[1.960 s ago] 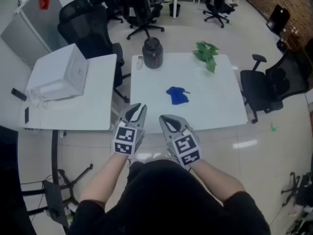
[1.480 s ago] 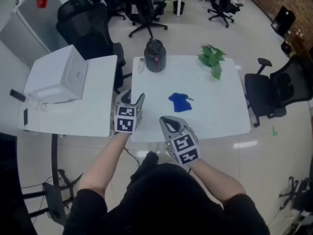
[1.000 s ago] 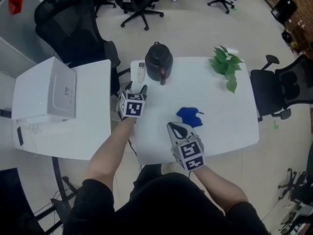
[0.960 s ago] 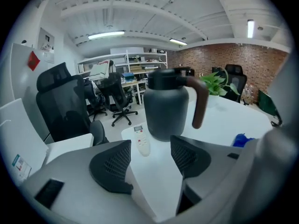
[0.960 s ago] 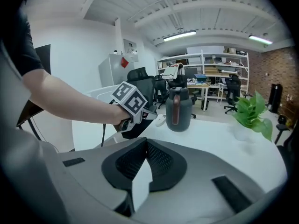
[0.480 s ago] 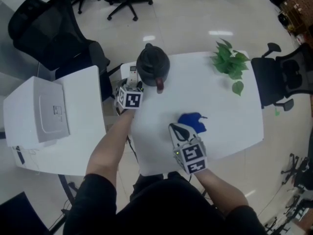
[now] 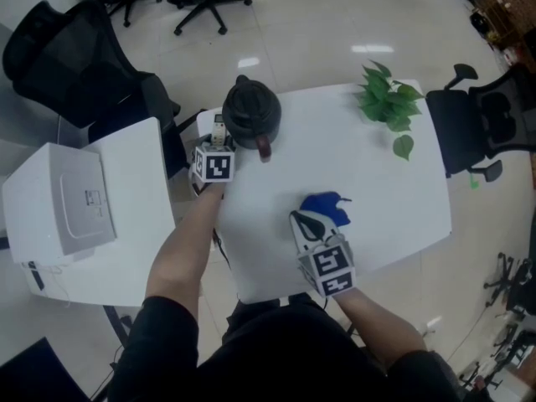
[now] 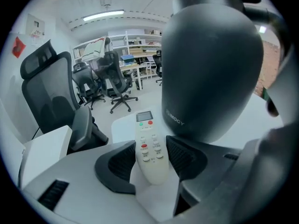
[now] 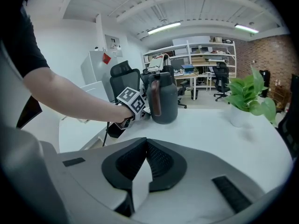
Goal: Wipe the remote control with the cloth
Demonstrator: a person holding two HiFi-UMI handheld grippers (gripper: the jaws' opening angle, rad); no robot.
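Two hand-held grippers work over a white worktop (image 7: 368,182), seen from above. The left gripper (image 8: 151,160) reaches to the far left corner, where a white remote control (image 8: 150,148) lies flat, just beside a black kettle (image 7: 249,111). Its jaws have just been closing and now stand wide against both long sides of the remote's near end, which is still on the surface.

The right gripper (image 7: 306,223) hovers near the front edge, jaws fully together and holding nothing. A crumpled blue cloth (image 7: 328,208) lies just beyond its tips.

The step in hand looks like picking up the remote. To do it well, keep the grip square across the body (not on the buttons). Lift straight up and draw back, because the kettle stands very close and could be knocked. The right jaws must open before they can take the cloth.
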